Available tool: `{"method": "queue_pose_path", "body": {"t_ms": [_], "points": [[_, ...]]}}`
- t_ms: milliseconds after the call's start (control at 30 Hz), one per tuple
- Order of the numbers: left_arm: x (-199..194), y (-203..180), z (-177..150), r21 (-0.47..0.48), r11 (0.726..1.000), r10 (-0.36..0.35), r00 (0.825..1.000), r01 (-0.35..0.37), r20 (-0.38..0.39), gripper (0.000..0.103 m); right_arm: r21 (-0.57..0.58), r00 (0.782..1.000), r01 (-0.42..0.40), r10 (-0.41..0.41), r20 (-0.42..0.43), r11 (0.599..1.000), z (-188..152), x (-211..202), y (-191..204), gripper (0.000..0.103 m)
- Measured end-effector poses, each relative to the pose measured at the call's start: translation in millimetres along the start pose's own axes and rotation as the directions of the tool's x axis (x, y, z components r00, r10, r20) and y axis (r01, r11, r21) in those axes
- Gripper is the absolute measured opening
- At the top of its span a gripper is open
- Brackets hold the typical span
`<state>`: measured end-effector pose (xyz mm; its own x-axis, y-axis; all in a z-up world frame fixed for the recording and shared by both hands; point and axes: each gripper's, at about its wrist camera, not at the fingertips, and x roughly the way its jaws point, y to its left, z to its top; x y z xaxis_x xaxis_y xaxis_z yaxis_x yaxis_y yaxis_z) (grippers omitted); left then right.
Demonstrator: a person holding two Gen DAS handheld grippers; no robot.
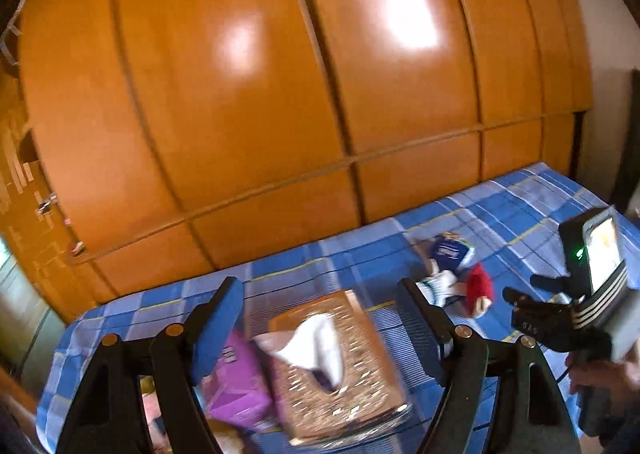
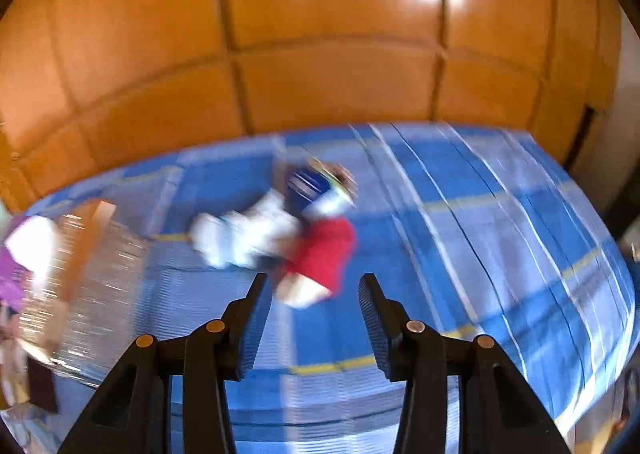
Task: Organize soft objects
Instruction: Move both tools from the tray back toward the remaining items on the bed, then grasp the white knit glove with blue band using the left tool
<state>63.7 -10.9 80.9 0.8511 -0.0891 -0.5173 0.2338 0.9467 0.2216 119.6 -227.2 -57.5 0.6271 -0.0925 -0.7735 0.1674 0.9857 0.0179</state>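
Note:
A gold patterned tissue box (image 1: 340,370) with a white tissue sticking out lies on the blue checked bed, between the fingers of my open left gripper (image 1: 320,290). A purple pack (image 1: 236,382) sits beside it on the left. Farther back lie soft items: a blue doll-like toy (image 1: 450,250), a white sock (image 1: 436,286) and a red soft toy (image 1: 480,290). In the blurred right wrist view, my open, empty right gripper (image 2: 314,282) hovers just in front of the red toy (image 2: 324,250), the white sock (image 2: 244,234) and the blue toy (image 2: 312,182). The right gripper also shows in the left wrist view (image 1: 536,294).
A tall orange wooden wardrobe (image 1: 280,94) runs along the far side of the bed (image 1: 520,206). The tissue box shows at the left of the right wrist view (image 2: 92,274). The bedsheet (image 2: 500,254) stretches to the right.

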Motion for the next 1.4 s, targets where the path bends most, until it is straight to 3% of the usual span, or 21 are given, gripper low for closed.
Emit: {"method": "queue_pose_path", "body": {"t_ms": [200, 333, 533, 867, 1133, 1233, 1300, 1367, 1400], "points": [[42, -37, 16, 0.028, 0.994, -0.100, 0.990, 0.103, -0.098, 0.079, 0.078, 0.993, 0.065, -0.056, -0.105, 0.995, -21, 30, -45, 0.046], [71, -68, 21, 0.098, 0.986, -0.121, 0.979, 0.138, -0.161, 0.079, 0.104, 0.990, 0.061, -0.047, -0.132, 0.993, -29, 37, -55, 0.046], [118, -110, 20, 0.216, 0.965, -0.090, 0.963, 0.147, -0.256, 0.079, 0.126, 0.987, 0.050, -0.030, -0.155, 0.991, -39, 46, -61, 0.046], [184, -146, 6, 0.258, 0.945, -0.078, 0.907, 0.199, -0.413, 0.079, 0.111, 0.988, 0.041, -0.024, -0.150, 0.993, -46, 51, -66, 0.046], [232, -169, -10, 0.350, 0.909, -0.024, 0.867, 0.226, -0.498, 0.079, 0.088, 0.992, 0.025, -0.014, -0.124, 0.996, -49, 53, -62, 0.058], [249, -172, -13, 0.372, 0.900, -0.007, 0.861, 0.227, -0.508, 0.079, 0.073, 0.993, 0.029, -0.021, -0.115, 0.997, -51, 53, -59, 0.061], [263, -170, -15, 0.333, 0.911, -0.026, 0.839, 0.244, -0.543, 0.078, 0.063, 0.994, 0.026, -0.020, -0.105, 0.998, -52, 53, -57, 0.065], [275, -165, -19, 0.238, 0.929, -0.089, 0.795, 0.284, -0.600, 0.060, 0.046, 0.995, 0.038, -0.033, -0.092, 0.998, -54, 53, -54, 0.066], [278, -163, -21, 0.189, 0.936, -0.122, 0.776, 0.298, -0.619, 0.058, 0.044, 0.996, 0.039, -0.035, -0.085, 0.998, -55, 53, -53, 0.068]]}}
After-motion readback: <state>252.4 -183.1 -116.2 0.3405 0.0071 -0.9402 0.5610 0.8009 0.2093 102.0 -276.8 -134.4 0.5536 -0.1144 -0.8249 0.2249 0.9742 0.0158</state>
